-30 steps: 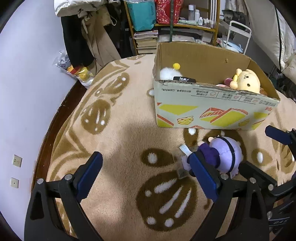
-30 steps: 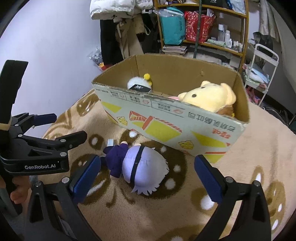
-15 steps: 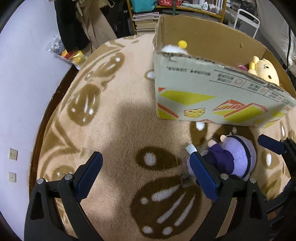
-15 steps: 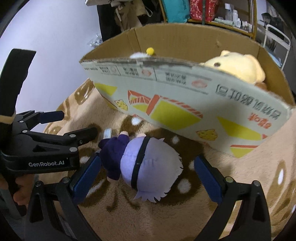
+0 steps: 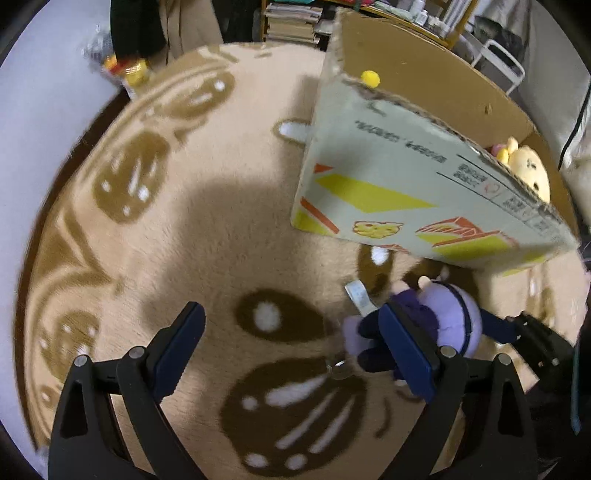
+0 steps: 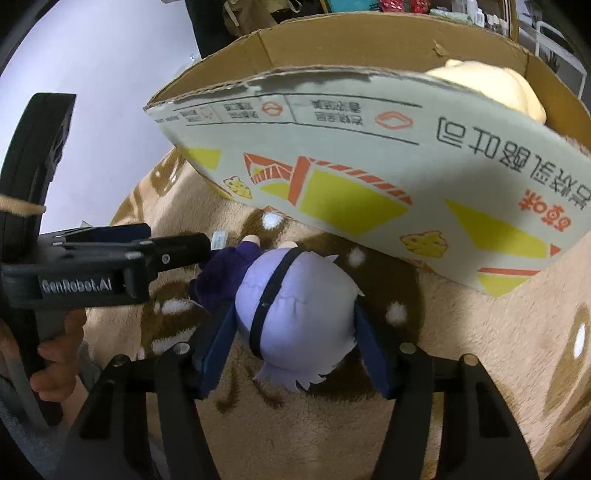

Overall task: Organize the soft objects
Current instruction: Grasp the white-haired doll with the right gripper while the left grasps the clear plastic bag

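Observation:
A plush doll [image 6: 303,295] with a lilac head and dark purple body lies on the tan blanket just in front of the cardboard box [image 6: 369,147]. My right gripper [image 6: 293,343] is closing from above, and its blue pads touch both sides of the doll's head. My left gripper [image 5: 290,321] stands open over the blanket with nothing between its fingers; its right finger is beside the doll [image 5: 450,321]. In the box [image 5: 388,177] sit a yellow bear plush [image 5: 528,173] and a toy with a yellow pompom [image 5: 370,78].
The tan blanket [image 5: 221,229] with brown patterns covers the round surface. A wall lies to the left. Behind the box are hanging clothes and a shelf of books [image 5: 291,29]. A hand [image 6: 55,369] holds the left gripper's handle.
Both grippers have dropped closer to the blanket and tipped downward. The right jaws, wide open earlier, have closed in onto the doll's head. The left jaws stay open.

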The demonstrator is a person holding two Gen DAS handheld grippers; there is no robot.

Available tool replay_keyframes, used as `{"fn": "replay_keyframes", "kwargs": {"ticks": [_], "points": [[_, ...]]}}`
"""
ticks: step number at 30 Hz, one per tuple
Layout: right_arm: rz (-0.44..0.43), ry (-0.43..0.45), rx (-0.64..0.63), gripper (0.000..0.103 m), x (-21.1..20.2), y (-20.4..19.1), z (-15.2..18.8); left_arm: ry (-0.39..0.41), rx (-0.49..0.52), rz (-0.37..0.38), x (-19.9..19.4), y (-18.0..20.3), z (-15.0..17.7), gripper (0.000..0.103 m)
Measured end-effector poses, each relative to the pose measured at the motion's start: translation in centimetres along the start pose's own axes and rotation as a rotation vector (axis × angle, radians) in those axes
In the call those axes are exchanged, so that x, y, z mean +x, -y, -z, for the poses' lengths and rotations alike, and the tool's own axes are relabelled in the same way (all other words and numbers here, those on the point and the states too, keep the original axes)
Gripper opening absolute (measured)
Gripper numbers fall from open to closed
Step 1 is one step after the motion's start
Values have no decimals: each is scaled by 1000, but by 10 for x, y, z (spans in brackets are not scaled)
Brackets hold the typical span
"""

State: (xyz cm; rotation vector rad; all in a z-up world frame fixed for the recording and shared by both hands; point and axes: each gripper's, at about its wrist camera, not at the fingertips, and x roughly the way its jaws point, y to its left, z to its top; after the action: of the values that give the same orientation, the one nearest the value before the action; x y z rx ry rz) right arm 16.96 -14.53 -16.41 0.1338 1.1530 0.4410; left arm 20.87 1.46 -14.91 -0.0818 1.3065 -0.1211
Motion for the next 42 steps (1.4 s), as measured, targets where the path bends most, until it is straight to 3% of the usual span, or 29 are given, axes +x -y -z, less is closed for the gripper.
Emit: {"fn": "replay_keyframes", "kwargs": {"ticks": [7,11,17,28,34,42], "points": [[113,2,-88,66,-10,-16,-4,-2,15,-12,2,3,0,94],[156,-20,-104,66,-13,-21,-4,19,36,-57,4,10,1,94],[251,-72,-140,66,-14,-17,13,60,69,-96,4,23,3,94],[271,-104,-138,67,3,-19,15,37,200,-134,28,74,11,94],[258,-107,-120,67,10,-18,11,22,174,-141,37,90,11,94],[271,-116,-141,67,8,-20,16,-3,151,-129,44,83,9,93]]}}
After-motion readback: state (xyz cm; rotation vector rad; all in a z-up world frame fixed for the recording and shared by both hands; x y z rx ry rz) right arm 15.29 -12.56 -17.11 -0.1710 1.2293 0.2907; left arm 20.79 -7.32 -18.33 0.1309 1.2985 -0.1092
